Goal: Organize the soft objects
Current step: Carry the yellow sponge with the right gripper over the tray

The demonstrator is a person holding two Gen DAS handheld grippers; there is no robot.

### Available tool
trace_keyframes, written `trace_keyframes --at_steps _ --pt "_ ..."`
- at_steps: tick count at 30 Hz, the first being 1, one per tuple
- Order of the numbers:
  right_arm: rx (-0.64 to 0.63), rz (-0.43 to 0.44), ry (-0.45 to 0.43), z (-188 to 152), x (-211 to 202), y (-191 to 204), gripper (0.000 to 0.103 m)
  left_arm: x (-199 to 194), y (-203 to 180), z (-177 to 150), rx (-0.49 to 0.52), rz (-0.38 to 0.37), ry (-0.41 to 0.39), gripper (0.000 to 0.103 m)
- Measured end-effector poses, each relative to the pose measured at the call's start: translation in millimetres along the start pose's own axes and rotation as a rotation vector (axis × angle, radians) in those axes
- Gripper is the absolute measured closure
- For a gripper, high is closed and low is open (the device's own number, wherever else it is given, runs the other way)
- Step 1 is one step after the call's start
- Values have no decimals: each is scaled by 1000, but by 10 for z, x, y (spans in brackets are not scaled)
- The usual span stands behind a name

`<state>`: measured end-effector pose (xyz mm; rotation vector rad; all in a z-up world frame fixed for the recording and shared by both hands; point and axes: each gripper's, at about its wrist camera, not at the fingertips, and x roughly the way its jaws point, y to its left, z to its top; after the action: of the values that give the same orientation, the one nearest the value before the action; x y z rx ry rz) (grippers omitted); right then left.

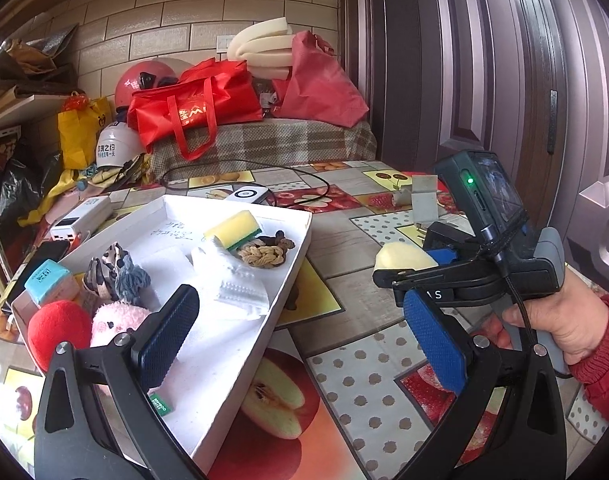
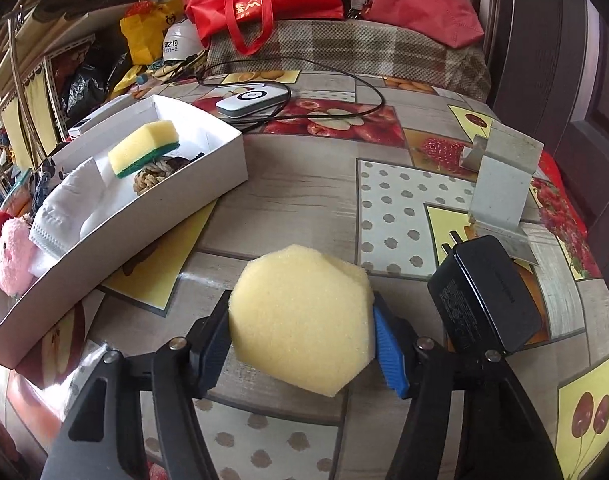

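Right wrist view: the right gripper (image 2: 302,340) pinches a yellow sponge (image 2: 300,320) on the tablecloth (image 2: 304,208), pads touching both sides. The white tray (image 2: 224,160) of soft things sits to its left — lift clear of the black charger (image 2: 484,300) first. The left gripper (image 1: 304,340) stands spread, empty.

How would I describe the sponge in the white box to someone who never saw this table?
On the fruit-print tablecloth stands a shallow white box. The sponge lies near its far end, on a knotted rope. Only it is yellow with a green underside.
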<state>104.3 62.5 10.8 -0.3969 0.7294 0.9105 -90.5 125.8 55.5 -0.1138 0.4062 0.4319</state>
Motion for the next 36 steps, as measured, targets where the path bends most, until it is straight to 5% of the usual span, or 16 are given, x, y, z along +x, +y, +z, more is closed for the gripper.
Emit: trace_keyframes --at_steps 14,36 --pt "73 -55 -468 -349 -956 -47 39 -69 13 -13 -1 18 -38 0" --pt "-79 67 -509 -576 -1166 668 39 -357 336 -126 -21 82 -75 0"
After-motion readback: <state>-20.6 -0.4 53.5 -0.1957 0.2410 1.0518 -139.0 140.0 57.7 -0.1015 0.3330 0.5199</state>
